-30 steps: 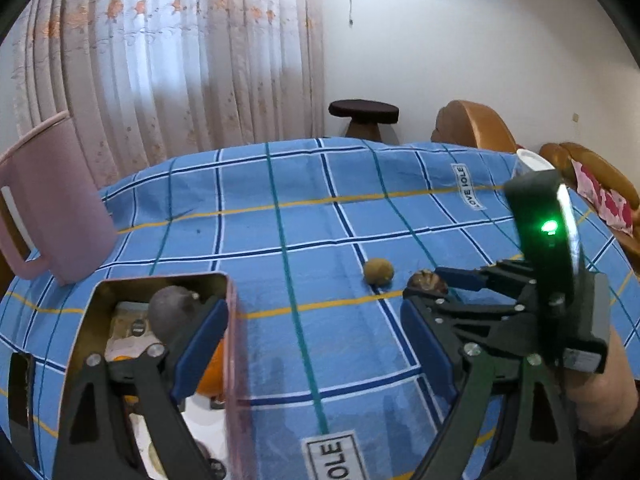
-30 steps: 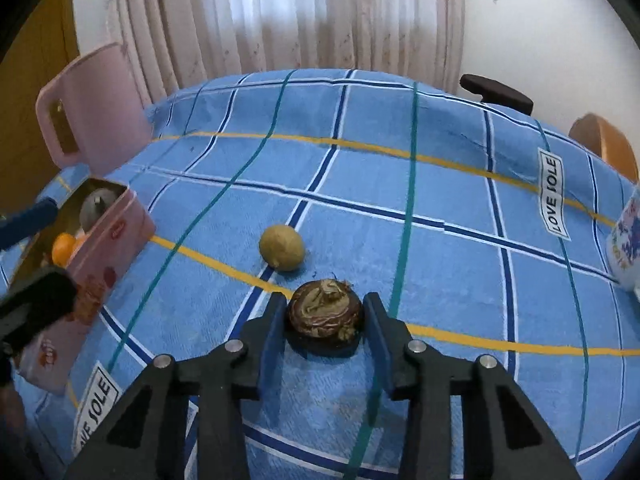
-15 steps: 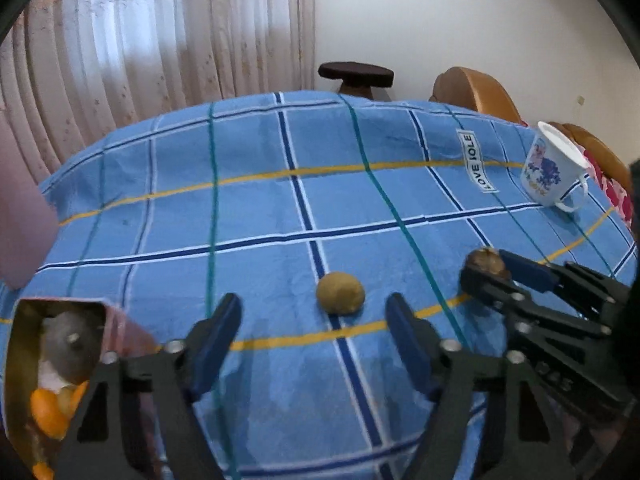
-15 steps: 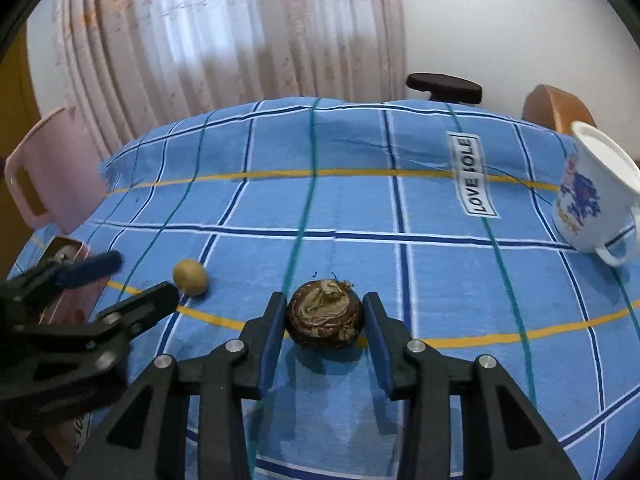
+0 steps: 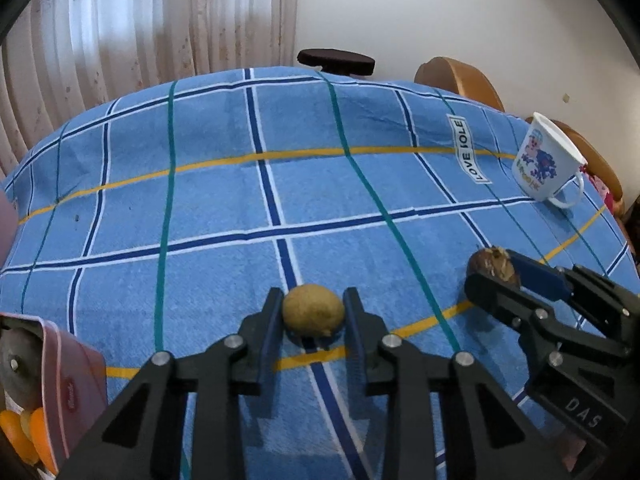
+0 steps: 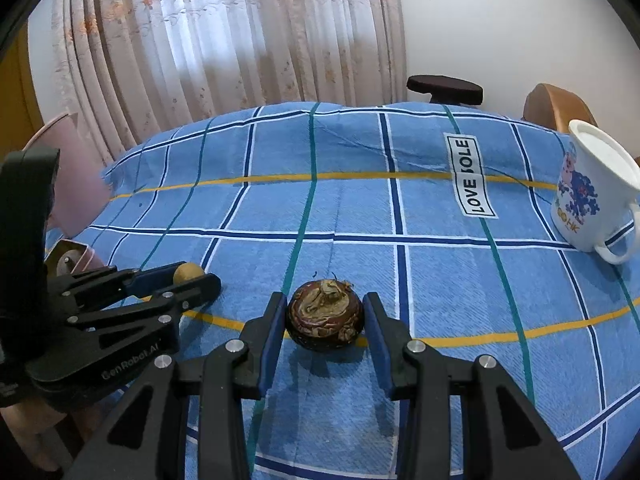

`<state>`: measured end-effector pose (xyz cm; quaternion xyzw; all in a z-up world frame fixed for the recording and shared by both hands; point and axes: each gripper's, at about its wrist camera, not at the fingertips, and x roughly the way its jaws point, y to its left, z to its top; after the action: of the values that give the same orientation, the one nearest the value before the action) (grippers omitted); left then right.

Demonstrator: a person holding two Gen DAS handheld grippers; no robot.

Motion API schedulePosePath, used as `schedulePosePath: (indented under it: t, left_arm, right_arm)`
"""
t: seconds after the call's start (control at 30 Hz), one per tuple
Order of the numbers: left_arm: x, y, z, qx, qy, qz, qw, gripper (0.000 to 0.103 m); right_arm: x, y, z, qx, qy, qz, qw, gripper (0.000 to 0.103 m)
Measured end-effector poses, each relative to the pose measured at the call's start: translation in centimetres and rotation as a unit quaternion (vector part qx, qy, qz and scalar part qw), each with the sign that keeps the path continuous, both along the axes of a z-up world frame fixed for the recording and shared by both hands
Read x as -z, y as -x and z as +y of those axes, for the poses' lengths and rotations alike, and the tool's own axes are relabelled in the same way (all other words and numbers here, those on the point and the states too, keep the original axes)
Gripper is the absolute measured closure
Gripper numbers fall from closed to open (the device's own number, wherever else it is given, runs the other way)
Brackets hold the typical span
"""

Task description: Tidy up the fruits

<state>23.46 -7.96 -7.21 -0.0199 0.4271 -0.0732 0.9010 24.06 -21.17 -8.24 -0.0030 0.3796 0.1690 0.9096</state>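
We have the left gripper [image 5: 313, 310] clasped on the small yellow-brown fruit [image 5: 313, 310], its blue pads touching both sides, near the table's [image 5: 224, 200] front edge. Our right gripper [image 6: 325, 318] grips the dark brown round fruit [image 6: 325, 320], which rests on the blue checked cloth [image 6: 360, 208]. The pink box [image 5: 74, 392] with orange fruits [image 5: 24, 436] sits at the front left corner; the white mug [image 6: 592, 196] stands near the right edge.

Blue plaid tablecloth [image 6: 440, 280], brown round fruit [image 6: 325, 314], small yellowish fruit [image 5: 313, 310], white mug [image 6: 592, 192], pink box [image 5: 76, 392] at left edge
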Motion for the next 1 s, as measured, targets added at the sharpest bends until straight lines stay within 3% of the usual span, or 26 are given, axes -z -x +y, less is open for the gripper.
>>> schedulePosePath:
  t: [0.6,1.0]
  left_arm:
    - [-1.9,2.5,0.5,-0.005,0.009,-0.077,0.997,0.072]
    - [-2.8,3.6,0.2,-0.016,-0.007,-0.114,0.9933,0.072]
  right_arm:
    - [-1.2,1.7,-0.2,-0.015,-0.018,-0.049,0.999,0.062]
    - [-2.0,2.9,-0.2,-0.022,-0.017,-0.087,0.996,0.062]
